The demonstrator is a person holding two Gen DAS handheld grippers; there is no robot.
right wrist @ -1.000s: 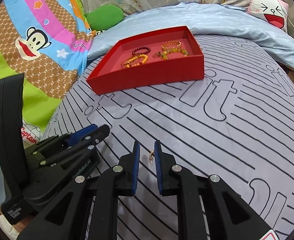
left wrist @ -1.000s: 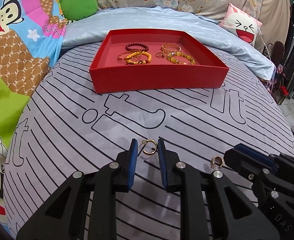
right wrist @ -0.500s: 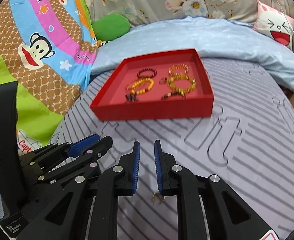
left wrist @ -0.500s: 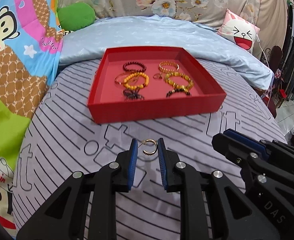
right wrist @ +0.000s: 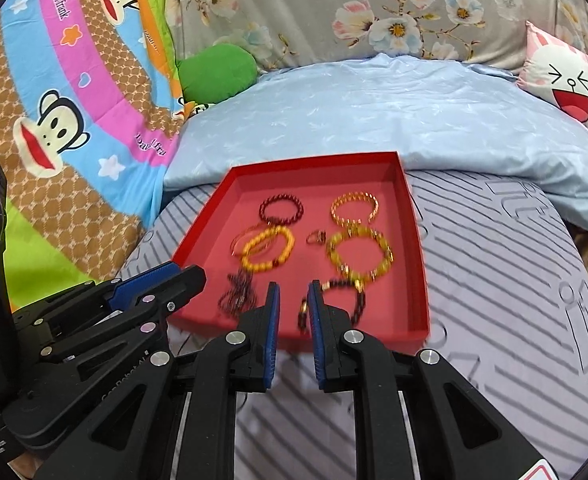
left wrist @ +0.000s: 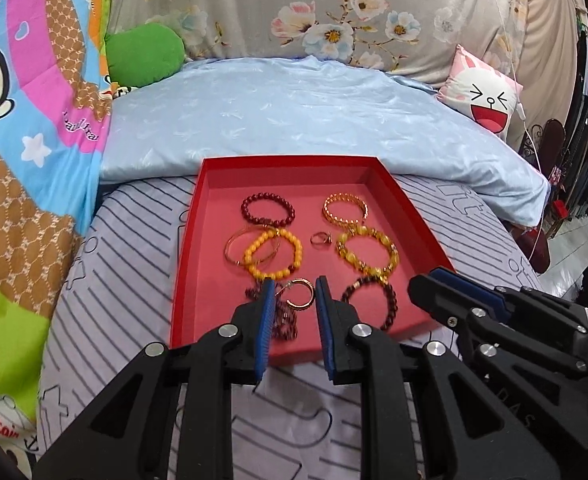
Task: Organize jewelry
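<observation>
A red tray (left wrist: 186, 264) lies on the striped grey bedspread and holds several bracelets: dark red beads (left wrist: 268, 210), a gold chain (left wrist: 345, 208), yellow beads (left wrist: 274, 256), amber beads (left wrist: 367, 254) and dark beads (left wrist: 373, 300), plus a small ring (left wrist: 318, 239). My left gripper (left wrist: 294, 294) hangs over the tray's near part, shut on a gold hoop earring (left wrist: 299, 299). My right gripper (right wrist: 294, 294) hovers over the near wall of the tray (right wrist: 417, 240), its pads nearly together. No earring shows between them. The right gripper's tip (left wrist: 433, 280) is beside the left gripper.
A folded pale blue quilt (left wrist: 294, 112) lies behind the tray. A green cushion (left wrist: 146, 54) and a cartoon-face pillow (left wrist: 481, 96) sit at the back. A colourful monkey-print blanket (left wrist: 26, 140) covers the left side. The bed's edge drops off at the right.
Both grippers rose and travelled forward from the open bedspread to over the tray's near edge. The hoop stayed in the left gripper. The small earring earlier between the right pads is gone from there.
</observation>
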